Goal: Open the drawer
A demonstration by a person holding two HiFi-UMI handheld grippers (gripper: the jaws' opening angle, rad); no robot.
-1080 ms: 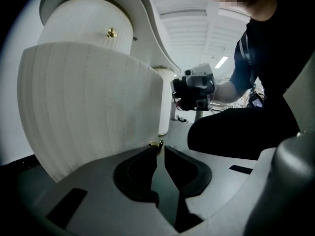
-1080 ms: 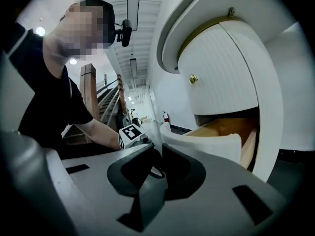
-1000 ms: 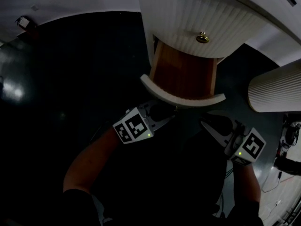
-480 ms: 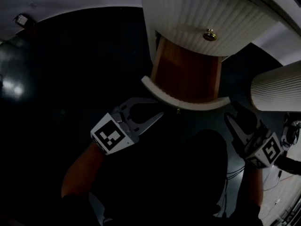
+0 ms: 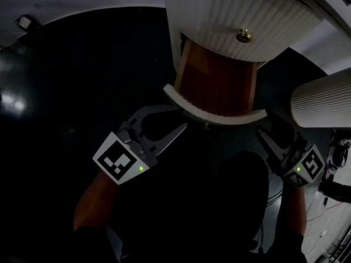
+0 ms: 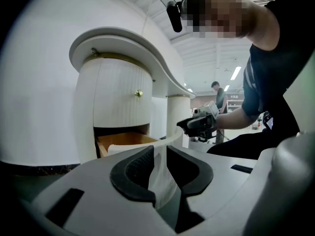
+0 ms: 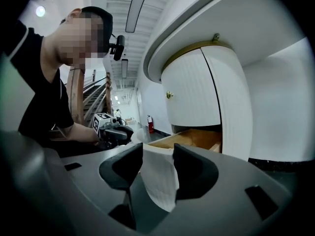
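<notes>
Head view first: the drawer (image 5: 219, 115) is already well out of the white fluted cabinet (image 5: 219, 10), wooden floor bared, and its curved front lies between our two grippers. The left gripper (image 5: 178, 116) sits just off the front's left end, jaws apart and holding nothing. In the left gripper view only the white front shows, beyond the gap between its pads. The right gripper (image 5: 267, 127) is just beside the front's right end, and its jaws have just been opening. They stand wide, nothing clamped, with the front ahead of them rather than between them. (Whether the left tip grazes the front, we cannot tell.)

So we judge the pull done and the letting-go in hand. To do it well, we keep both pairs of jaws spread while the front is this near. We back off along the line the drawer slid, not across it — a sideways brush could nudge it askew or push it back in. If we want more travel, what looks like a small brass knob (image 5: 207, 126) under the front's middle, between the two grippers, is the spot — take it square and pull straight.
</notes>
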